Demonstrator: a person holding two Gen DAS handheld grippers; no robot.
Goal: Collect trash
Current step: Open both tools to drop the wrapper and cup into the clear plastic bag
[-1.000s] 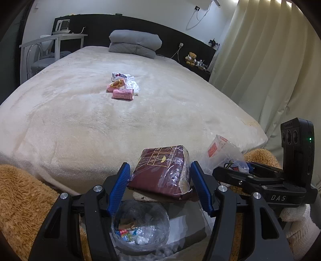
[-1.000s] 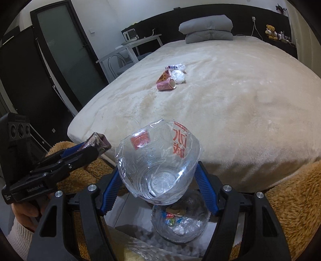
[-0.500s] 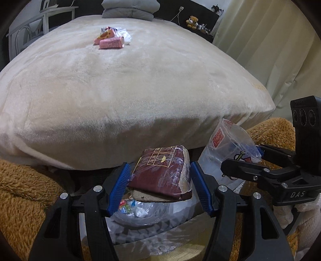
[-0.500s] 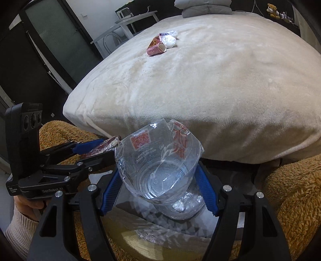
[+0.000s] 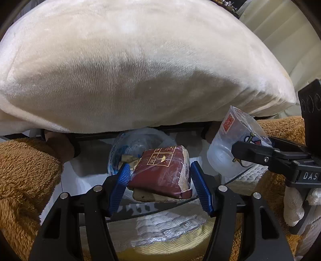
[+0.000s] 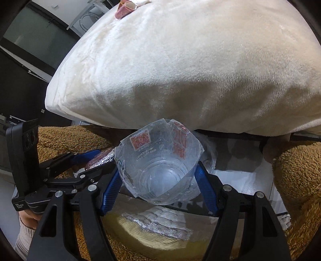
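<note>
My left gripper [image 5: 160, 180] is shut on a maroon wrapped snack packet [image 5: 160, 172], held low over a bin lined with a clear plastic bag [image 5: 136, 144]. My right gripper [image 6: 158, 180] is shut on a crumpled clear plastic cup [image 6: 158, 158] with red print. In the left wrist view that cup [image 5: 228, 148] hangs at the right in the black right gripper [image 5: 260, 156]. In the right wrist view the left gripper [image 6: 80, 166] shows at the left with the foil edge of the packet [image 6: 102, 158]. Both point steeply down at the bin.
A cream blanket covers the bed [image 5: 140, 70], whose edge overhangs just behind the bin. A pink wrapper [image 6: 125, 7] lies far back on the bed [image 6: 200, 60]. Brown fuzzy fabric [image 5: 24, 176] flanks the bin on both sides. A pale woven bin rim [image 6: 160, 222] lies under the jaws.
Both grippers have sunk and tipped downward toward the bin, each still holding its item. The bed top has slid out of view and the bin bag has come closer.
</note>
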